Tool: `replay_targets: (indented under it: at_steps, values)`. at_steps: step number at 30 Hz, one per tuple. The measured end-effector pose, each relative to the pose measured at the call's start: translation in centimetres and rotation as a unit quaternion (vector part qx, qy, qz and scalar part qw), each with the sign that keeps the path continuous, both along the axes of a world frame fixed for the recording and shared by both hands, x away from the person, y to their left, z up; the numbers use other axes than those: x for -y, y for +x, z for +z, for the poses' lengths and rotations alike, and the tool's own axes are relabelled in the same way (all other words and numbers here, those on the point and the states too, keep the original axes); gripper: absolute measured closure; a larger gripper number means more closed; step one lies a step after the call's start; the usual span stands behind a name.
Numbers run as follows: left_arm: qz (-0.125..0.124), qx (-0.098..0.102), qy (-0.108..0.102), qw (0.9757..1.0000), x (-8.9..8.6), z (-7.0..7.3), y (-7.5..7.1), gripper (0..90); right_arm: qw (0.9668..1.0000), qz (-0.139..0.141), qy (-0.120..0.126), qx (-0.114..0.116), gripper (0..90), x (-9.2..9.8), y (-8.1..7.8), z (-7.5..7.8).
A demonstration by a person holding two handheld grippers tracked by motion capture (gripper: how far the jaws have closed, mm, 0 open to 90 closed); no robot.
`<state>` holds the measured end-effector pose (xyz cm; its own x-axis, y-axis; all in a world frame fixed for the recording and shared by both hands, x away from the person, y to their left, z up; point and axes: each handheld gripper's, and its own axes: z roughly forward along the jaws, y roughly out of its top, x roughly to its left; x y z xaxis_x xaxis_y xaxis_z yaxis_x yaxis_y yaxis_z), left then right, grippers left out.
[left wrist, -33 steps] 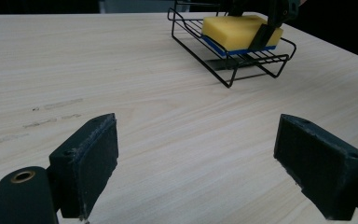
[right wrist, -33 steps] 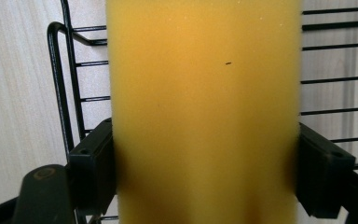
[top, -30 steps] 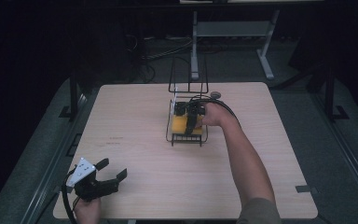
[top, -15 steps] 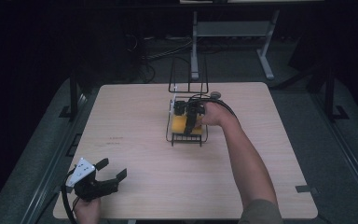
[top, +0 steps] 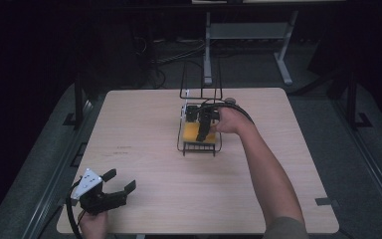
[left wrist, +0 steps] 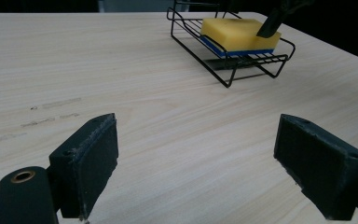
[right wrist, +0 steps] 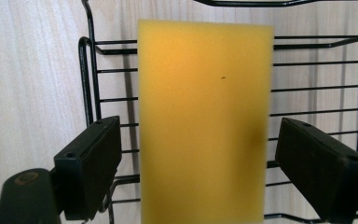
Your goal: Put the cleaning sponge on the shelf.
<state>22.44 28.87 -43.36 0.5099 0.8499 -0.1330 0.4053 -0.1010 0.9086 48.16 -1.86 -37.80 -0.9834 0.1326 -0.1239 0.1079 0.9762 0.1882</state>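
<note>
Down at the near left corner of the wooden table (top: 144, 129), the left gripper (top: 122, 185) rests low in the person's hand, its jaws spread wide with only bare wood between them. In its own view the two dark pads (left wrist: 86, 158) stand far apart, holding nothing, and the black wire rack (left wrist: 228, 56) sits well ahead of them, farther up the table.

Moving toward the middle, the wire rack (top: 199, 137) stands on the table a little past its centre, with a tall wire back rising at the far end. A yellow sponge (top: 194, 132) lies flat on the rack's low shelf; from the left gripper's view its underside shows a blue layer beneath the yellow (left wrist: 240, 37).

To the right of that, the person's right forearm reaches in from the bottom edge, and the right gripper (top: 205, 130) hangs over the rack, pointing down at the sponge. Seen along its own jaws, the sponge (right wrist: 203, 126) fills the space between the two pads (right wrist: 91, 163), but there is a visible gap on each side: the jaws are open, straddling the sponge without pinching it. The rack's wires (right wrist: 307, 88) run crosswise underneath.
</note>
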Motion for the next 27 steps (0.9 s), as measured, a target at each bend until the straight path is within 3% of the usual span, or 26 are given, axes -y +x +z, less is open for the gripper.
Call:
replay_targets:
  at_steps: [9,16,27]
  values:
    - [0.0,-0.001,-0.002,1.0,0.1,0.0,0.0,12.9,0.9999,0.011,-0.003,0.008,14.6,0.0,-1.1,1.3]
    - [0.0,-0.001,-0.002,1.0,0.1,0.0,0.0,12.9,0.9995,0.03,-0.002,0.013,14.5,-0.3,-1.5,1.5]
    - [0.0,0.0,-0.003,1.0,0.0,0.0,0.0,12.9,0.9993,0.032,-0.018,0.009,14.6,-0.6,-2.5,1.5]
